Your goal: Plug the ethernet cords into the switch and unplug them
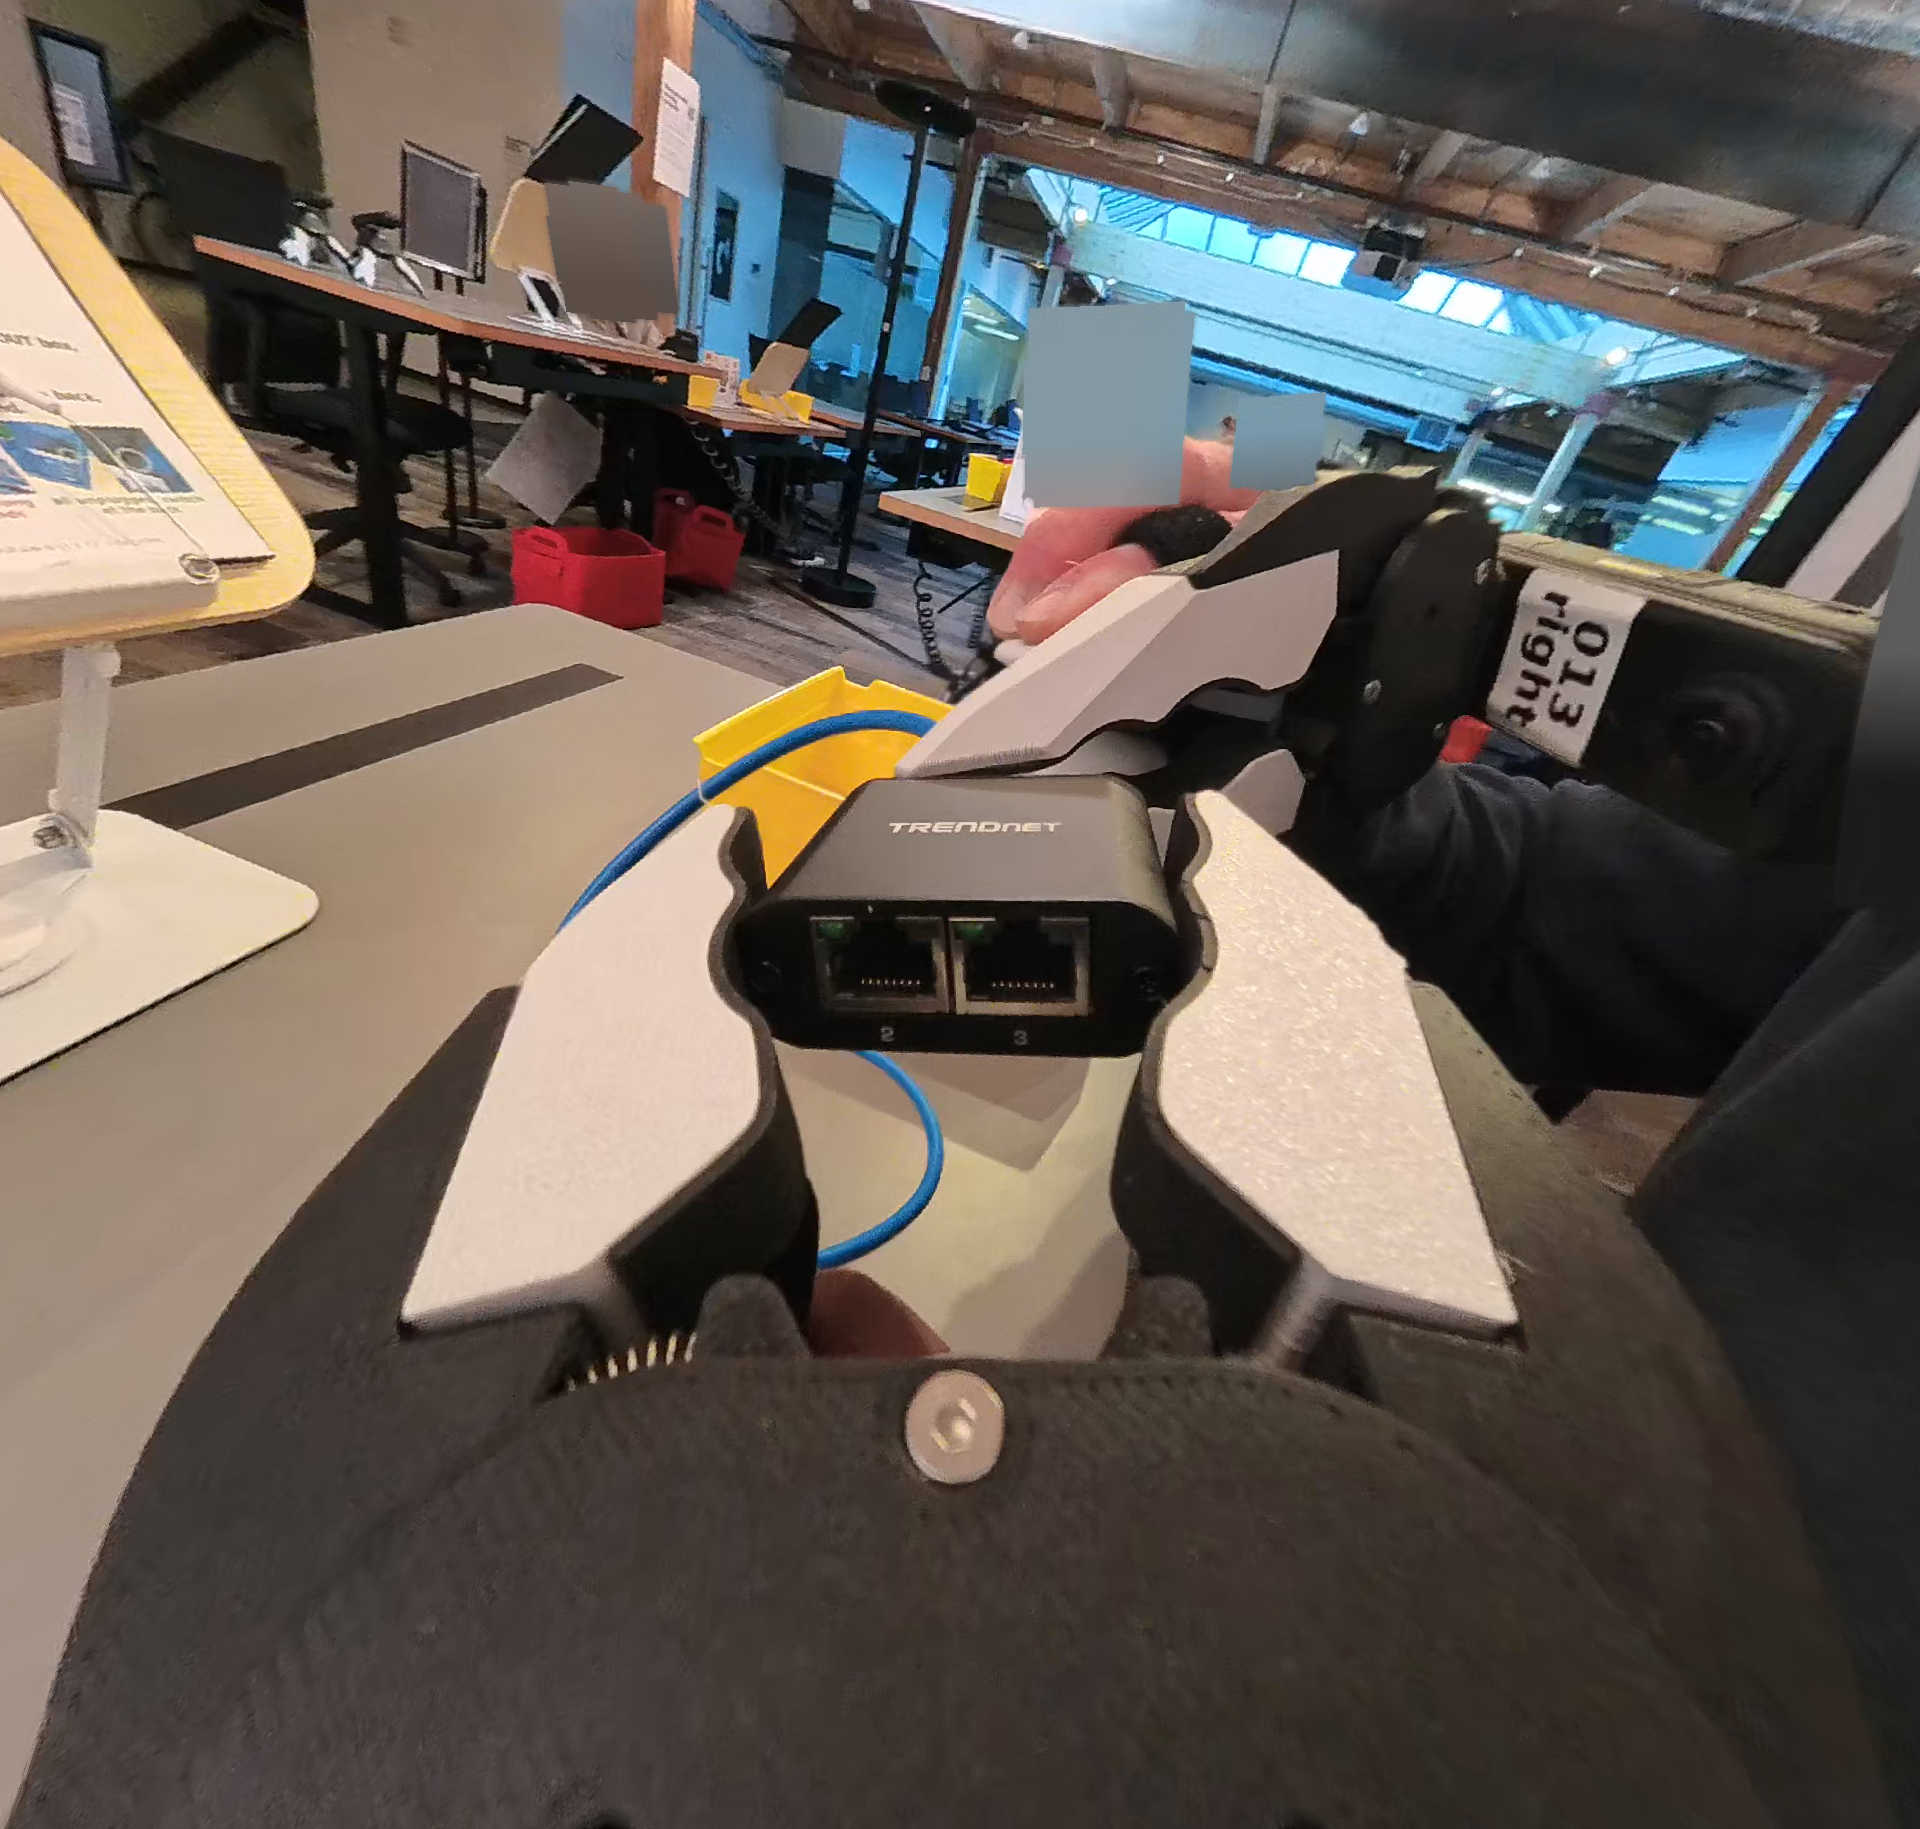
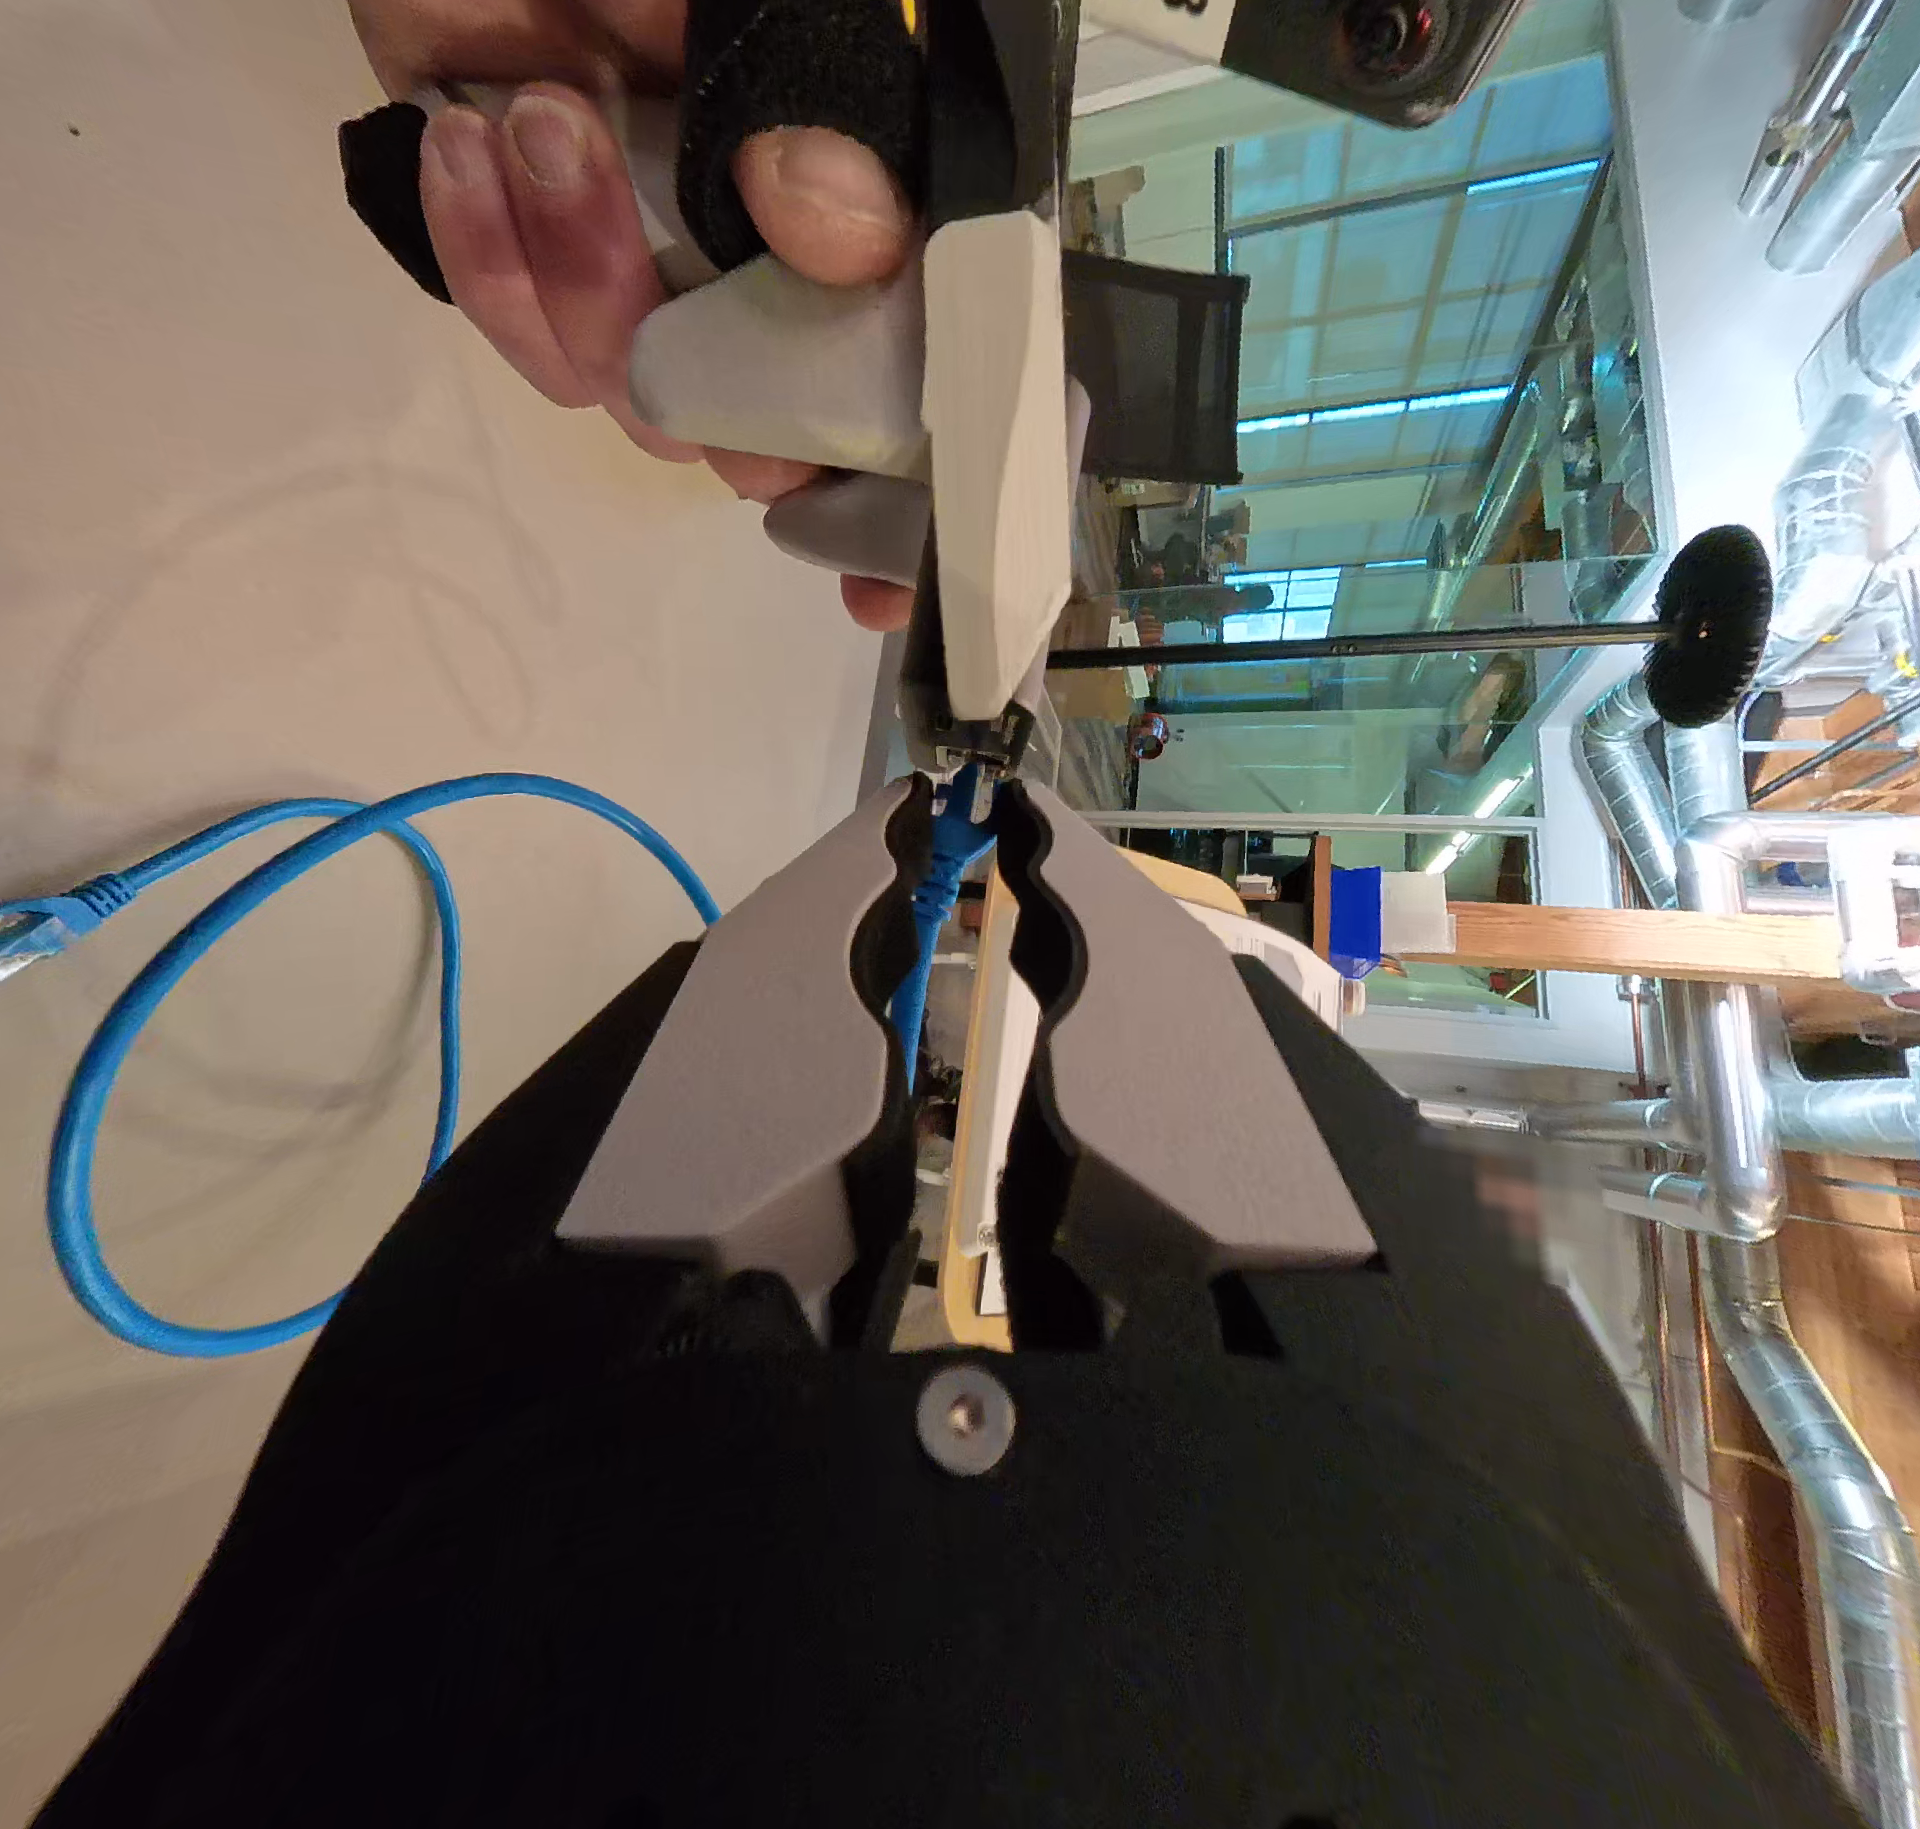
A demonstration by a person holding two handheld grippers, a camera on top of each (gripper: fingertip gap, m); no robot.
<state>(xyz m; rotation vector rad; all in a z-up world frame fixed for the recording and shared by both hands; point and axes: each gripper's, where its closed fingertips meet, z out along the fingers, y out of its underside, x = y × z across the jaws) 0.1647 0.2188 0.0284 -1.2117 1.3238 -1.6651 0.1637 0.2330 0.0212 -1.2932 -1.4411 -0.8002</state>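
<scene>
My left gripper (image 1: 961, 829) is shut on a small black switch (image 1: 956, 906) and holds it above the grey table. Two empty ports face the left wrist camera. My right gripper (image 1: 987, 740) comes in from the right behind the switch. In the right wrist view my right gripper (image 2: 961, 792) is shut on the blue ethernet plug (image 2: 958, 808). The plug's tip meets the end of the switch (image 2: 923, 678), seen edge-on between the left gripper's fingers (image 2: 997, 491). I cannot tell whether the plug is seated. The blue cord (image 2: 447, 948) loops down onto the table.
The cord's other plug (image 2: 42, 922) lies loose on the table (image 2: 260, 429). A yellow bin (image 1: 810, 761) stands just behind the switch. A document stand (image 1: 104, 449) with a white base stands at the table's left. Desks, chairs and red bins stand farther back. My left and right fingertips are right by each other.
</scene>
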